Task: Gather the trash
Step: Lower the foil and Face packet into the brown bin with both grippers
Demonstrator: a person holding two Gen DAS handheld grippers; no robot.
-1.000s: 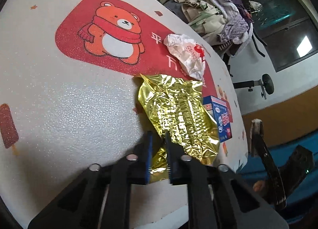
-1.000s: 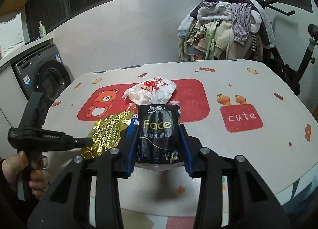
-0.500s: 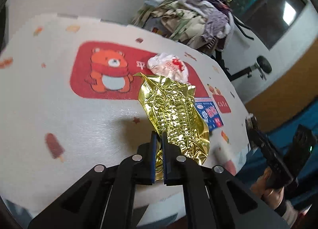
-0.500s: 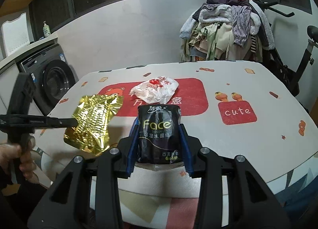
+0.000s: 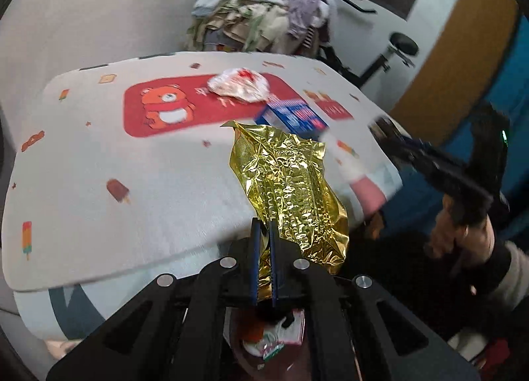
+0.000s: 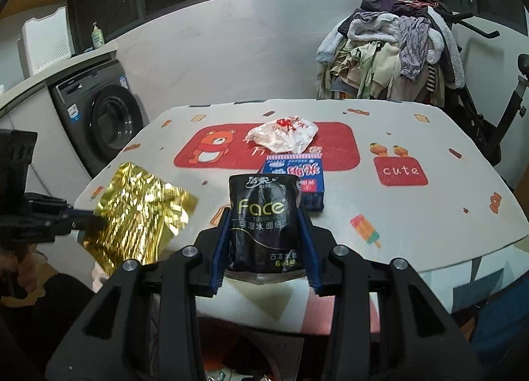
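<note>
My left gripper is shut on the lower edge of a crumpled gold foil wrapper, which hangs in the air off the table's near edge. The right wrist view shows the same gold foil wrapper at the left, pinched by the left gripper. Between the blue pads of my right gripper sits a black "Face" tissue pack, held upright and clamped on both sides. A white crumpled plastic bag and a blue carton lie on the table.
Below both grippers an open bin with trash inside shows under the table edge. A pile of clothes hangs on an exercise bike behind the table. A washing machine stands at the left. A person's hand grips the right tool.
The left gripper lifted the gold wrapper off the table and carried it back past the near edge while rolling. The right gripper drew back with the tissue pack, uncovering the blue carton.
</note>
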